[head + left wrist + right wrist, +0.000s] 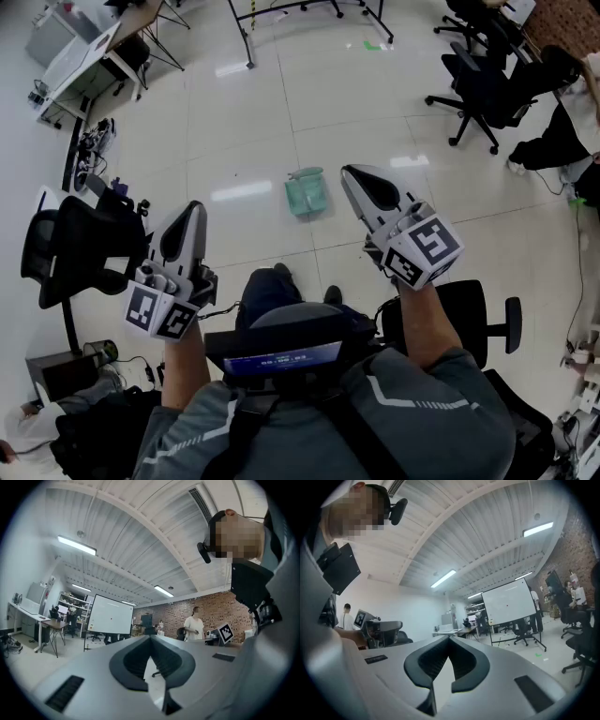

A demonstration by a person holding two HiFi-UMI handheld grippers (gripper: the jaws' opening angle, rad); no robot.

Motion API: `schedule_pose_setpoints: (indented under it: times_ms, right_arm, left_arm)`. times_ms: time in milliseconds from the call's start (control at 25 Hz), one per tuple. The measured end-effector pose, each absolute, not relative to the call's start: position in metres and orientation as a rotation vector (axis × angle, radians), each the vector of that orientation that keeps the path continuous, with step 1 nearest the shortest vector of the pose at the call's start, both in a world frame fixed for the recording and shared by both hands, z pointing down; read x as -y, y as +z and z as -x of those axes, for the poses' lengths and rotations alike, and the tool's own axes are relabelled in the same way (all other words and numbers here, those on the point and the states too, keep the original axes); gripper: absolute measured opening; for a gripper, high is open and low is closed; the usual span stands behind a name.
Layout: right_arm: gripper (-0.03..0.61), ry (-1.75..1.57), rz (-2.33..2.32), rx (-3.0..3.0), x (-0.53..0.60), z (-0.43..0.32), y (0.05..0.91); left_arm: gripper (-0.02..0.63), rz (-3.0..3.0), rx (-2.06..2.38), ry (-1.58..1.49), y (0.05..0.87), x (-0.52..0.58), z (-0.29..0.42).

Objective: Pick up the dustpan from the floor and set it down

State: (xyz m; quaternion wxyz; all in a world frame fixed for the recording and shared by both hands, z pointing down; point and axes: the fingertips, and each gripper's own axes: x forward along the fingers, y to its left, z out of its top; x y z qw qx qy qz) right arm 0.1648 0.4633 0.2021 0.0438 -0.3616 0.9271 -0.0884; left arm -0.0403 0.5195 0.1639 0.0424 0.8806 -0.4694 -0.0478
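A pale green dustpan [307,192] lies flat on the shiny white floor, ahead of my knees in the head view. My left gripper [194,208] is held level at the left, well short of the dustpan. Its jaws meet at the tip [151,637] with nothing between them. My right gripper [352,172] is level too, just to the right of the dustpan and above the floor. It is shut and empty as well [450,638]. Neither gripper view shows the dustpan; both look out across the room.
A black office chair [80,248] stands close at my left and another [478,314] at my right. More chairs [487,89] and a seated person [572,131] are at the far right. A desk [84,56] and cables sit far left, a whiteboard stand [309,14] ahead.
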Motion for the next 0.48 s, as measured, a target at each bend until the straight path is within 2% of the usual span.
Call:
schedule_pose_setpoints:
  times_ms: [240, 480]
  right_arm:
    - [0.025, -0.246, 1.152, -2.867, -0.387, -0.099, 0.225]
    - [0.026, -0.238, 1.274, -2.852, -0.286, -0.019, 0.232]
  left_arm:
    - [0.026, -2.697, 1.363, -0.208, 0.192, -0.435, 0.105]
    - [0.026, -2.738, 1.257, -0.293, 0.197, -0.319, 0.202]
